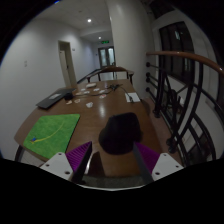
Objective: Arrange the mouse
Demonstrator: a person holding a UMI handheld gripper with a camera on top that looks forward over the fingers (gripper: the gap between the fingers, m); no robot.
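Note:
A dark mouse (122, 132) sits between the tips of my gripper (114, 148). The purple pads (80, 157) are on either side of it, and both fingers appear to press on it. The mouse looks held a little above the brown wooden table (95, 112). A green mat (54, 130) lies on the table to the left of the fingers, apart from the mouse.
A dark flat laptop-like object (52, 99) lies at the table's far left, with papers (93, 90) and a small white item (132, 97) further back. A dark metal railing (185, 95) runs along the right. A doorway (105, 56) is beyond the table.

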